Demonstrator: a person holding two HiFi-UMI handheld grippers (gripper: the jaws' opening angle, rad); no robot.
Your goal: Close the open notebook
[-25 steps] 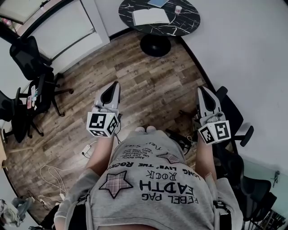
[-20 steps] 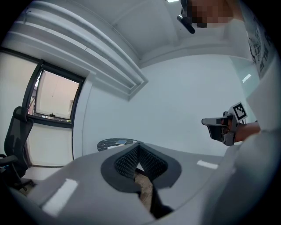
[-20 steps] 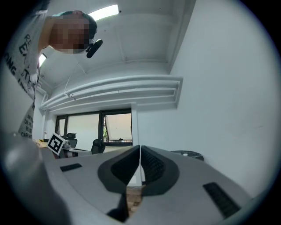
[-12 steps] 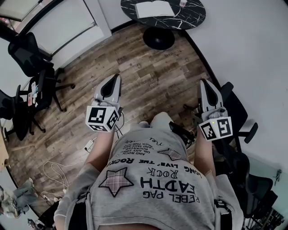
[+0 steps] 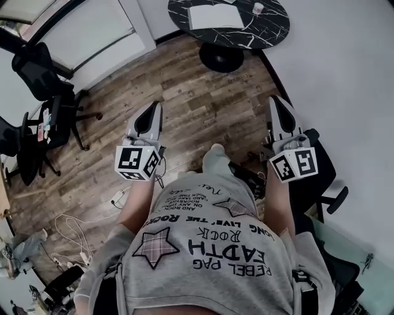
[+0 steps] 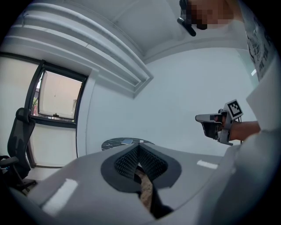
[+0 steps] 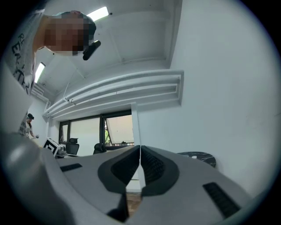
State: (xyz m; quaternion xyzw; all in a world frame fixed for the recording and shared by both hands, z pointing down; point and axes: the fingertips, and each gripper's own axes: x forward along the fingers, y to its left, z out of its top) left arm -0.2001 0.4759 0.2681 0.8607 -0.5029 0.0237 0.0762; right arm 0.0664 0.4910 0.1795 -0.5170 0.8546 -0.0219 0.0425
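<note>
The open notebook (image 5: pixel 215 16) lies white and flat on a round black marble table (image 5: pixel 271 27) at the top of the head view, far ahead of both grippers. My left gripper (image 5: pixel 154 106) is held out level over the wood floor, its jaws shut and empty. To its right my right gripper (image 5: pixel 274 98) is also level, shut and empty. In the left gripper view the shut jaws (image 6: pixel 139 145) point at the distant table (image 6: pixel 115 142). The table (image 7: pixel 199 157) shows right of the shut jaws (image 7: pixel 140 147) in the right gripper view.
A small cup (image 5: pixel 258 8) stands on the table beside the notebook. Black office chairs (image 5: pixel 38 72) stand at the left, another chair (image 5: pixel 323 178) close at the right. Cables (image 5: pixel 68 237) lie on the floor at lower left. A white wall curves along the right.
Both grippers have moved forward over the floor toward the table, which now shows a little larger and further right. A foot has stepped forward between them. Both stay shut.
</note>
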